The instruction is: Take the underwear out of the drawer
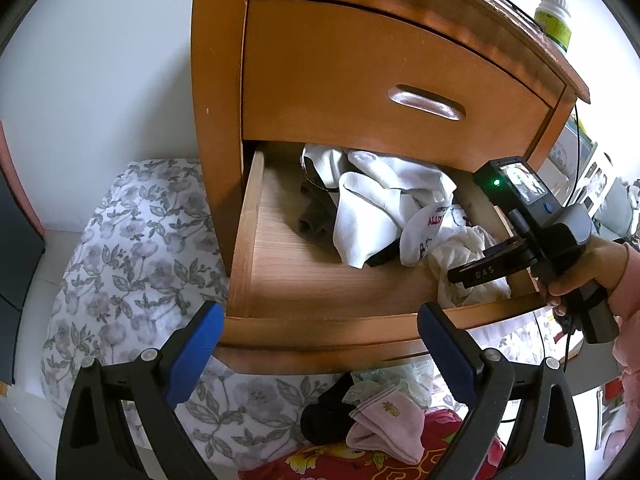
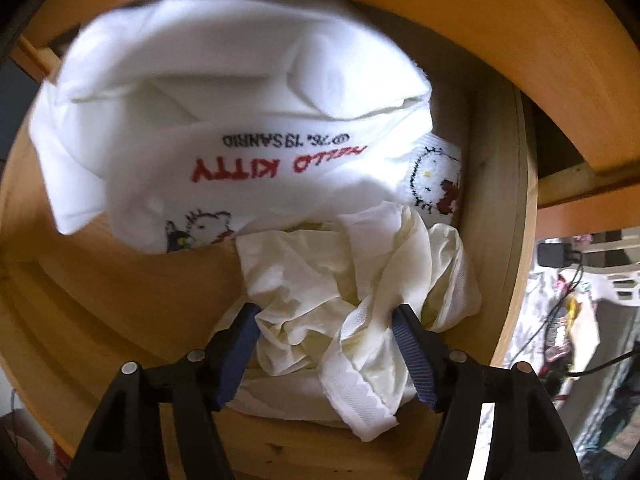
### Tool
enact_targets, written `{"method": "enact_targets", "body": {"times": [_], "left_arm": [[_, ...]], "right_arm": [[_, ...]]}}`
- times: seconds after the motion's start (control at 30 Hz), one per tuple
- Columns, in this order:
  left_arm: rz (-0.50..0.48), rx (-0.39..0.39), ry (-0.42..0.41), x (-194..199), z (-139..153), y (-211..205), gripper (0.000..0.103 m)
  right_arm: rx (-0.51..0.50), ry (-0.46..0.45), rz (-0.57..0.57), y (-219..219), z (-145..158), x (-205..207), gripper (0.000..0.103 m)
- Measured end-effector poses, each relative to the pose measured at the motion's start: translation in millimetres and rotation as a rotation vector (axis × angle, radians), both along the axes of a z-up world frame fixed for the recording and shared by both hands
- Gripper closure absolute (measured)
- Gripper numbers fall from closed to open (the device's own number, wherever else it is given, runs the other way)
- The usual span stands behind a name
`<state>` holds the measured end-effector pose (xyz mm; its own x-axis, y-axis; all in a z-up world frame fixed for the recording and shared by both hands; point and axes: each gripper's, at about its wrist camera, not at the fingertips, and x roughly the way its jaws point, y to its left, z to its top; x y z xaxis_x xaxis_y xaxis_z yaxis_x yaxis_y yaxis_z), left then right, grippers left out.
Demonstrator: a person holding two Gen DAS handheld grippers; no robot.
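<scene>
The lower drawer [image 1: 280,280] of a wooden nightstand is pulled out. At its right end lies crumpled cream underwear [image 2: 348,280], also visible in the left wrist view [image 1: 468,264]. My right gripper [image 2: 326,312] points down into the drawer, and its blue pads straddle a bunch of the cream fabric without squeezing it. A hand [image 1: 580,276] holds that gripper. A white Hello Kitty sock [image 2: 248,160] lies just beyond the underwear. My left gripper [image 1: 320,316] hangs open and empty in front of the drawer's front panel.
More white clothes [image 1: 380,184] and a grey item [image 1: 312,220] fill the drawer's back. The upper drawer [image 1: 400,80] is shut. A green-labelled bottle [image 1: 554,20] stands on the nightstand top. Below lie a floral bedcover [image 1: 132,264], a pink sock [image 1: 388,420] and a black garment [image 1: 324,416].
</scene>
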<state>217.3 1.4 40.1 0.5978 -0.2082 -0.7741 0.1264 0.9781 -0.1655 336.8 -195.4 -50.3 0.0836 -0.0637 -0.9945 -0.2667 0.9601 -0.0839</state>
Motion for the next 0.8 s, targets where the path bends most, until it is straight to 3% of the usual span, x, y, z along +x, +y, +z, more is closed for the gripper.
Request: {"method": "enact_targets", "body": {"times": [0.1, 0.33, 0.53, 0.8], "left_arm": [[-0.004, -0.001, 0.004, 1, -2, 0, 0.006], [0.001, -0.007, 0.009, 3, -4, 2, 0.006], [0.001, -0.008, 0.015, 4, -6, 2, 0.006], [0.003, -0.007, 0.017, 3, -5, 1, 0.006]], "right_arm": [[-0.025, 0.01, 0.005, 3, -4, 1, 0.034], [-0.04, -0.027, -0.027, -13, 1, 4, 0.069], [-0.056, -0.085, -0.037, -23, 11, -3, 0.085], [-0.053, -0.192, -0.052, -48, 30, 0, 0.09]]}}
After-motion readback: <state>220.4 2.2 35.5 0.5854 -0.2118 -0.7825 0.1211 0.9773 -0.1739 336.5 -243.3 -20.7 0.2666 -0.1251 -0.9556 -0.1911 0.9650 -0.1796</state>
